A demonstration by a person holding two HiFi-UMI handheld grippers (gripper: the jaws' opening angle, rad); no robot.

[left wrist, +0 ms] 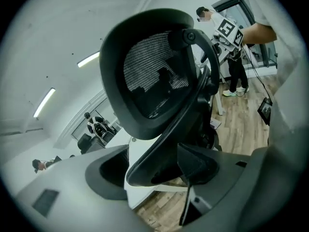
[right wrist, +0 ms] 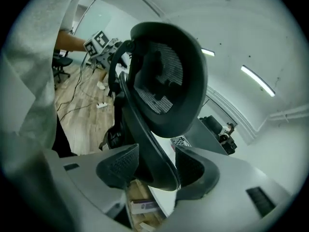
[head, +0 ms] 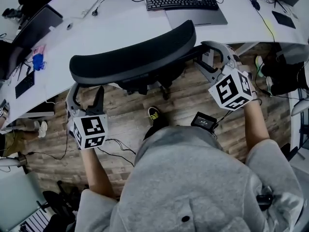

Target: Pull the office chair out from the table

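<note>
The office chair point(head: 145, 52) stood tucked against the curved white worktop point(head: 120, 21), its seat under the edge and its backrest point(head: 96, 69) towards the person. In the head view the top of the backrest ran from left of centre up to the right, below the keyboard point(head: 181, 0).

The left gripper point(head: 86, 96) sat at the lower-left end of that bar and the right gripper point(head: 215, 58) at the upper-right end, so both were equally near.

In each gripper view the dark rim of the backrest passed between the fingers point(left wrist: 104, 173), which stood spread wide. A gap showed on at least one side, so they straddled the rim rather than clamped it. The right gripper's fingers point(right wrist: 118, 163) did the same.

The pull would probably run across the bar's long axis, down the head view over the wooden floor point(head: 188, 100). The fingers likely had to close on the rim first.
</note>
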